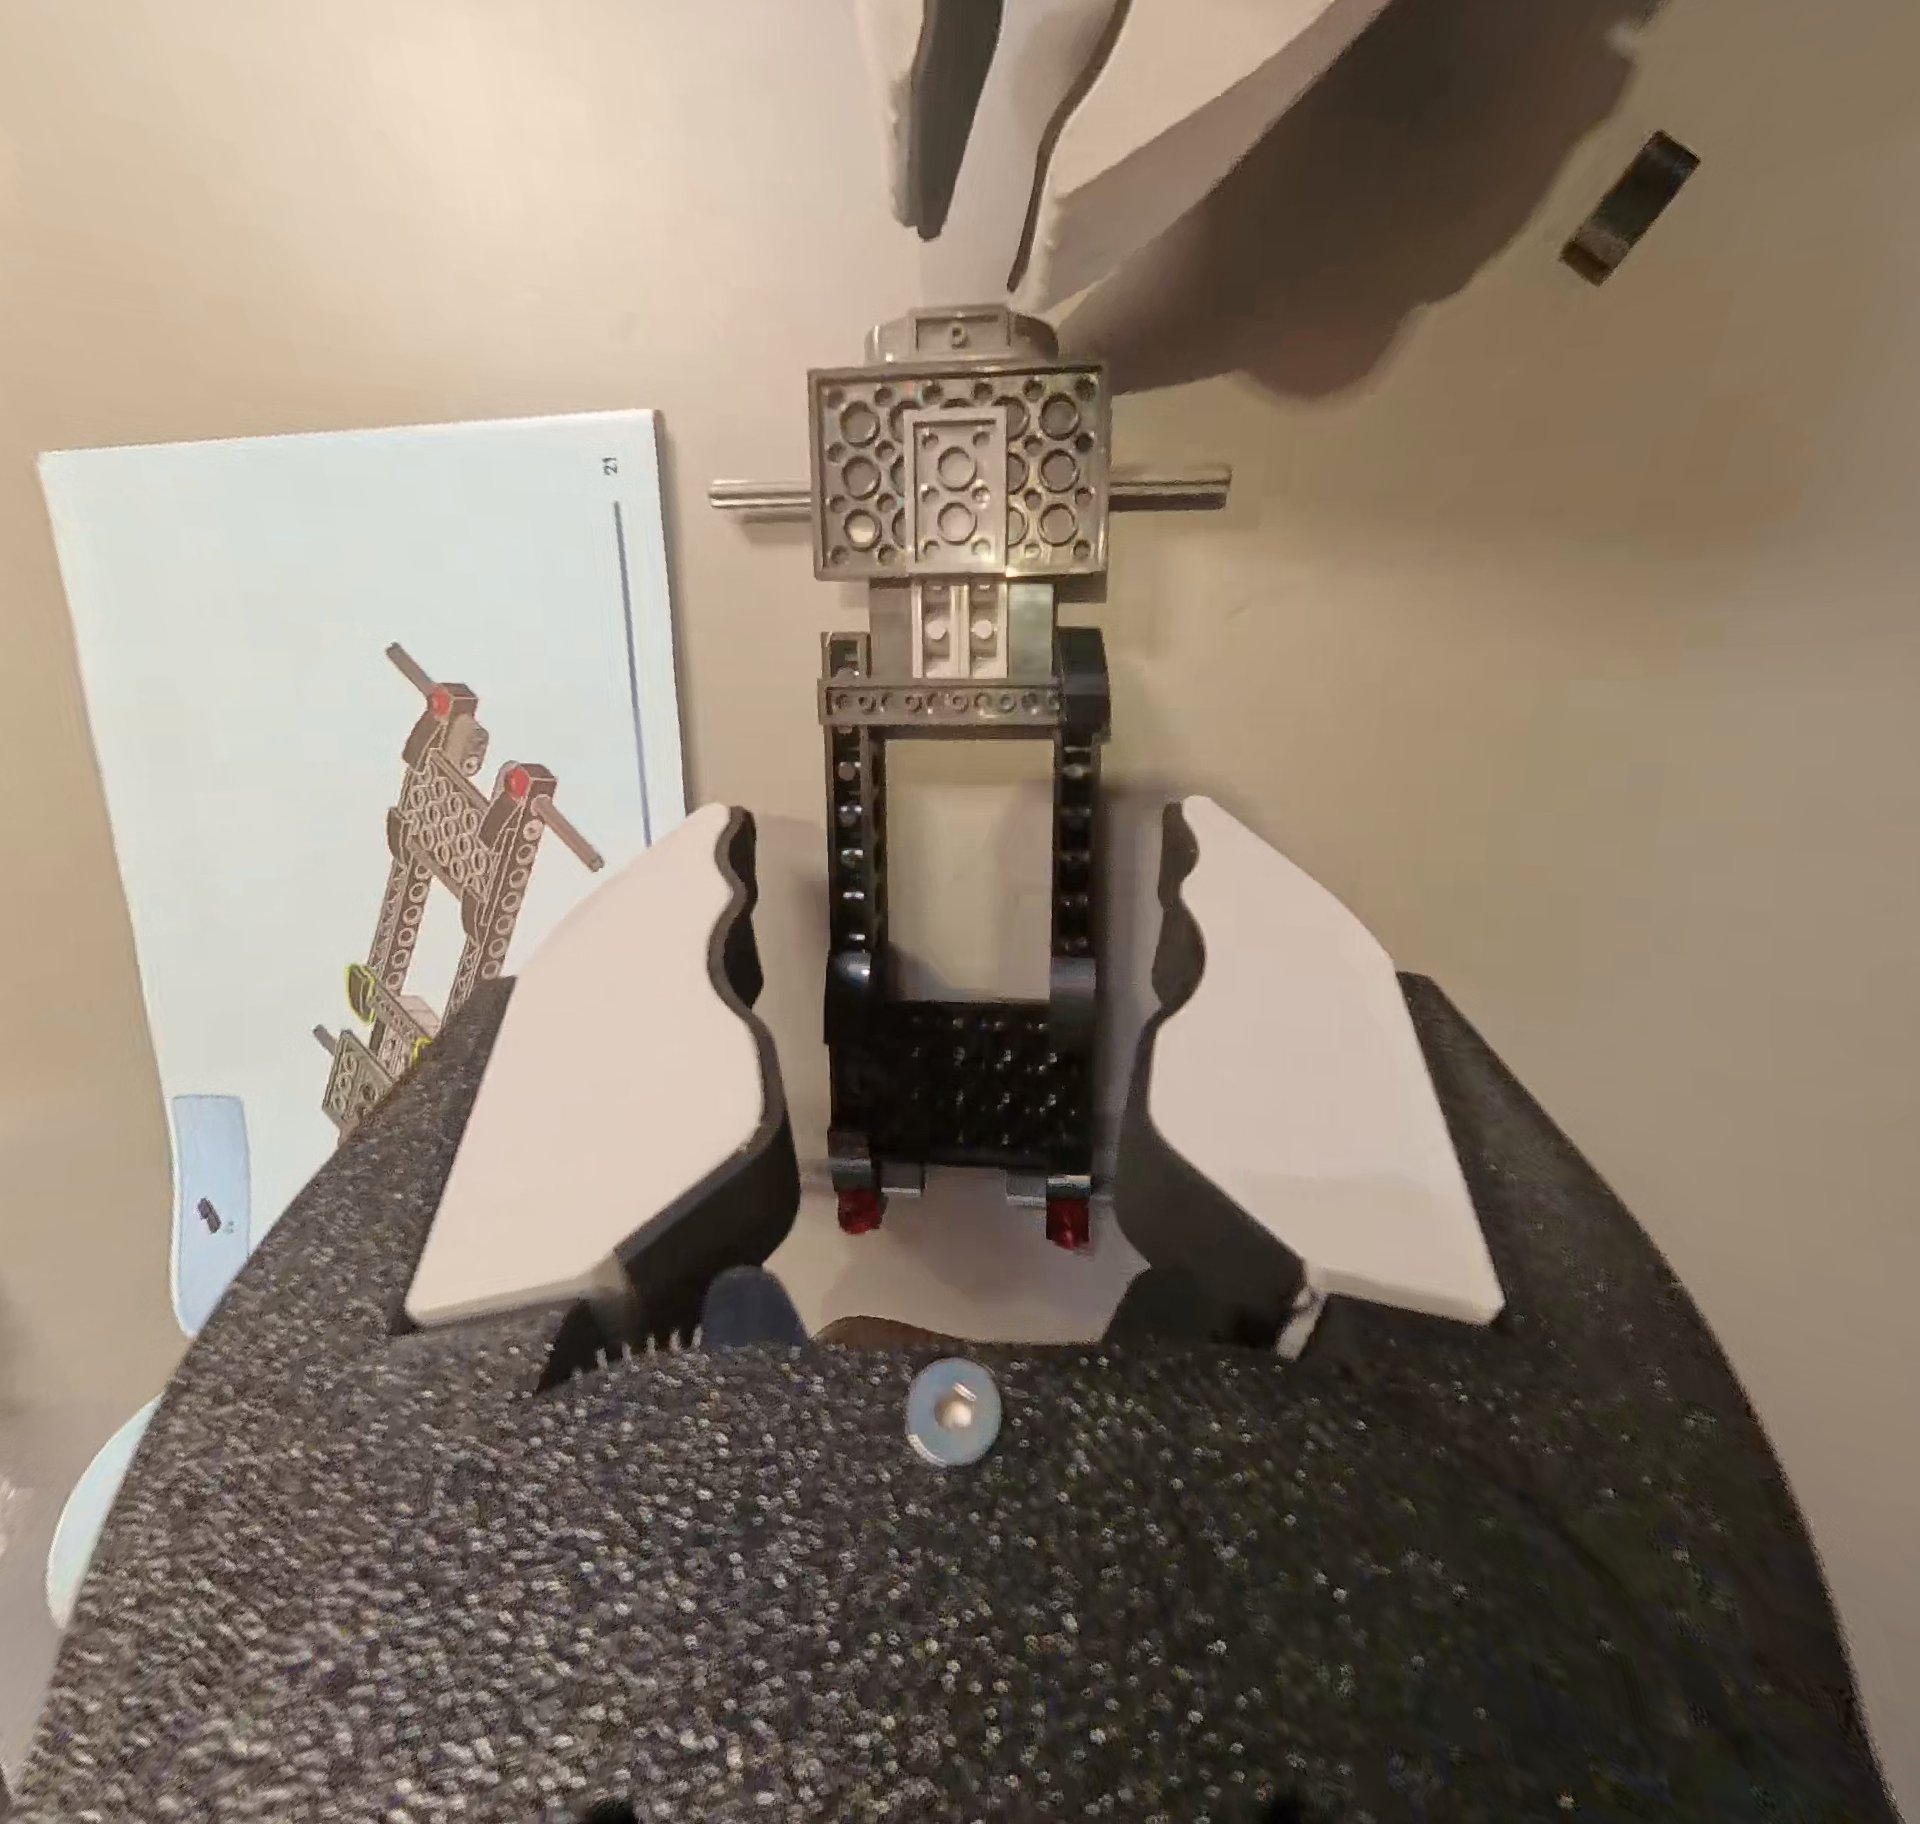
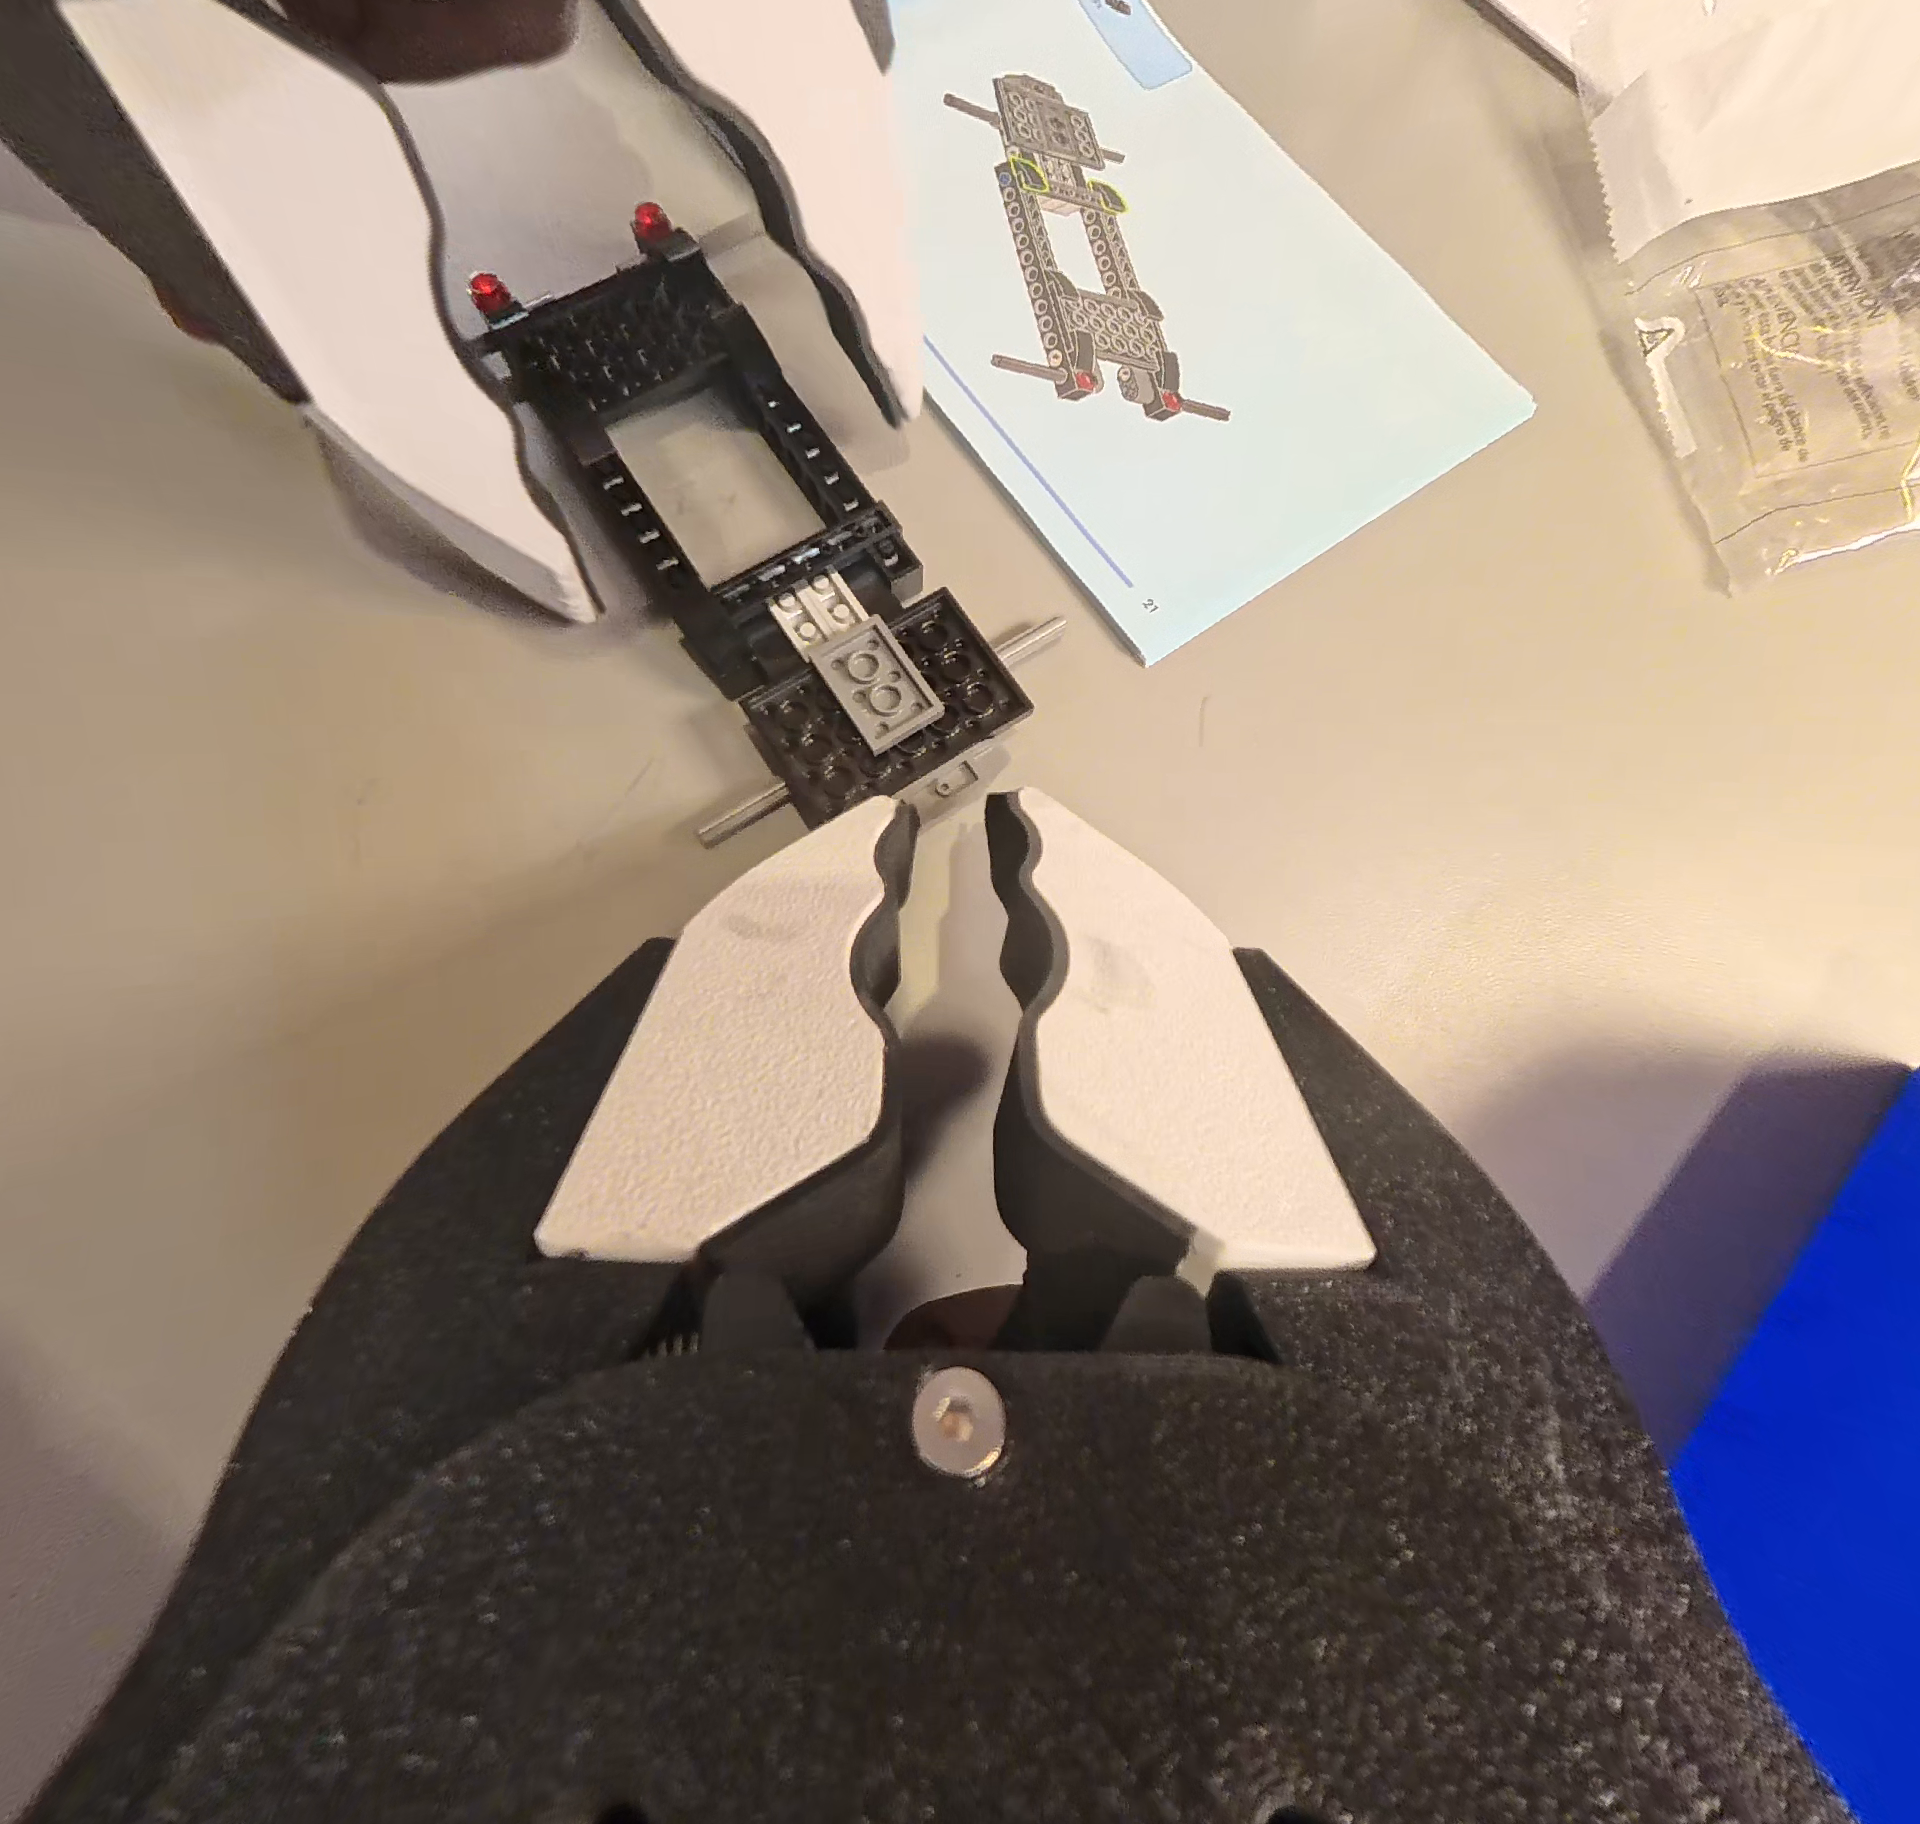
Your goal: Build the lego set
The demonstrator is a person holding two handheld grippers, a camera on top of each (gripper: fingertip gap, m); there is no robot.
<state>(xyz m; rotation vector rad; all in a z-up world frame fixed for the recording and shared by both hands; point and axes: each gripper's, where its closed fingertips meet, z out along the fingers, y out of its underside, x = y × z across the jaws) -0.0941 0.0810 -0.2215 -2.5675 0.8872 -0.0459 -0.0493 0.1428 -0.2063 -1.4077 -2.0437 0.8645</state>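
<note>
Plainly, the toy-brick frame [image 1: 961,839] lies flat on the beige tabletop [image 1: 1455,631], between the two grippers, and it looks light, stiff and hard-edged, though made of many snapped-on pieces that could pop apart under a twist or a hard squeeze. Its two long black side rails seem the safest place to take hold, since they are straight and parallel; the thin grey axle [image 1: 1174,486] sticking out at the far end and the two small red studs [image 1: 1062,1221] at the near end look like the weakest spots. The left gripper [image 1: 961,839] stands wide open astride those rails, with a visible gap on each side, so it holds nothing. The right gripper [image 2: 945,818] is nearly closed at the frame's opposite end, its tips at the small light-grey piece [image 2: 951,782] that juts out there; whether the pads press on it I cannot tell. An open instruction booklet [image 1: 343,631] lies just beside the frame on the left, a clear plastic bag [image 2: 1766,299] lies farther off, a blue box [image 2: 1808,1307] stands at the tabletop edge, and a small dark brick [image 1: 1631,205] lies well apart at far right. Nothing blocks the rails.
</note>
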